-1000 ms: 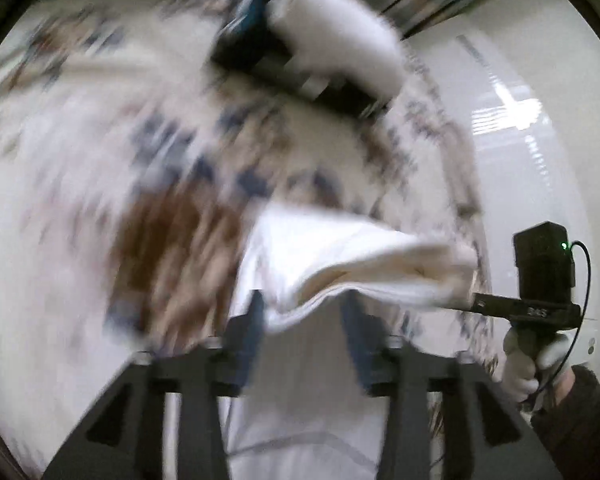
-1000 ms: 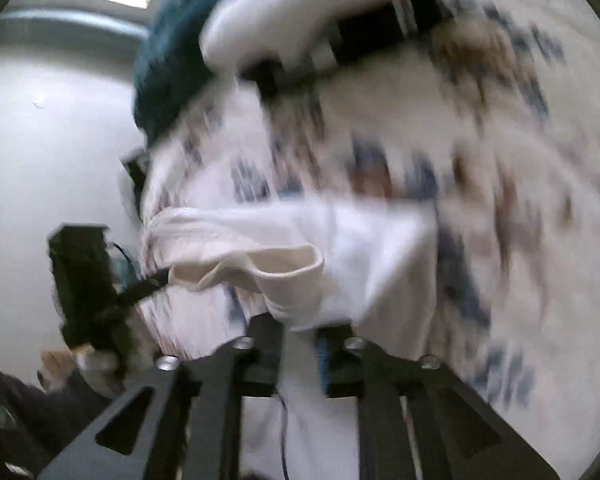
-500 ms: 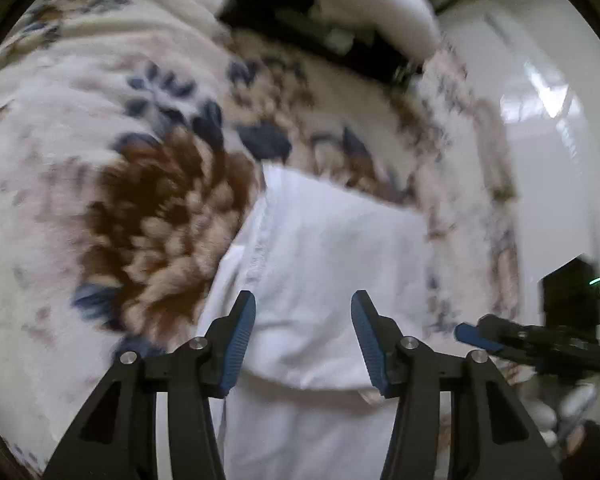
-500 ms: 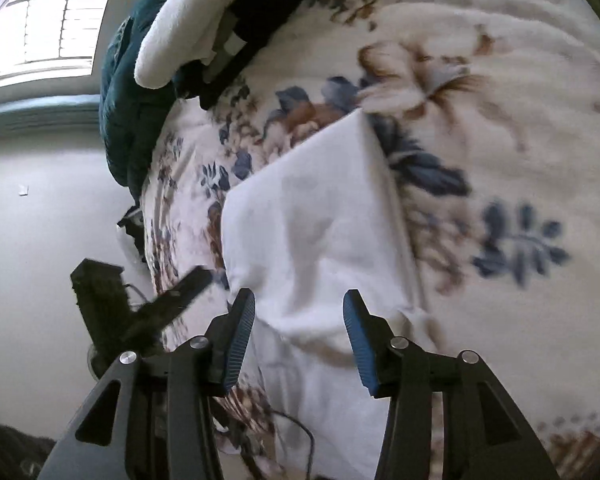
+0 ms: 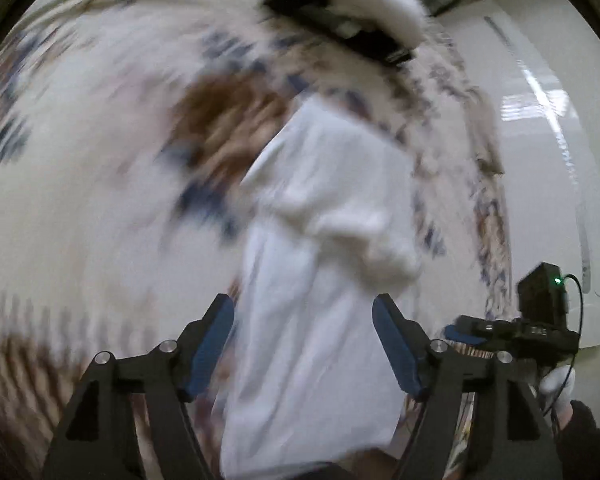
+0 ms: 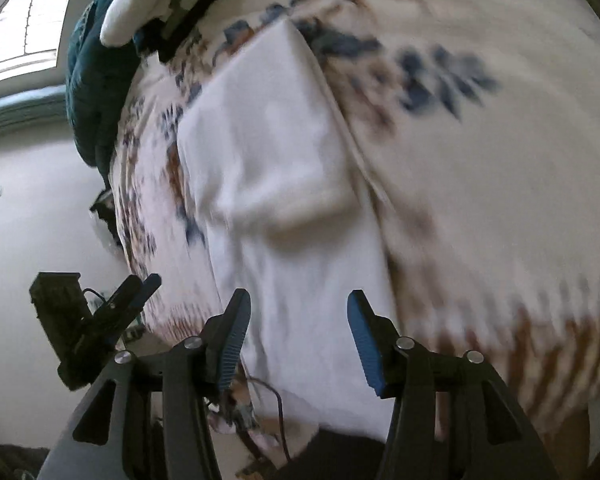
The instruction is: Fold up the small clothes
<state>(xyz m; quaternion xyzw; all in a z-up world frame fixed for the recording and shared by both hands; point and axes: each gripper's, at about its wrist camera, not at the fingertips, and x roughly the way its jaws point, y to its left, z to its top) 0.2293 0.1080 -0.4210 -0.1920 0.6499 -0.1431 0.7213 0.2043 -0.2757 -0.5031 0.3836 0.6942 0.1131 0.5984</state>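
A white garment (image 5: 324, 264) lies on the flowered bedspread (image 5: 80, 208), its far part folded back over the near part, which runs toward the bed's near edge. My left gripper (image 5: 304, 336) hovers above its near part, jaws opening, pads clear of the cloth. In the right wrist view the same garment (image 6: 276, 168) shows its folded flap, and my right gripper (image 6: 298, 336) hangs over its near end, jaws opening, nothing pressed between them. The right gripper (image 5: 460, 330) appears at the left view's right edge, the left gripper (image 6: 144, 288) at the right view's left side.
A black-and-white bundle (image 5: 356, 8) lies at the far end of the bed, with a teal cloth (image 6: 88, 76) beside it. A pale floor (image 6: 28, 216) and a bright window (image 6: 24, 28) flank the bed. A cable (image 6: 276, 412) dangles near the bed's near edge.
A second ago both grippers held the garment's edge lifted. They laid it over as a fold, let go, spread their jaws and drew back toward the near end.
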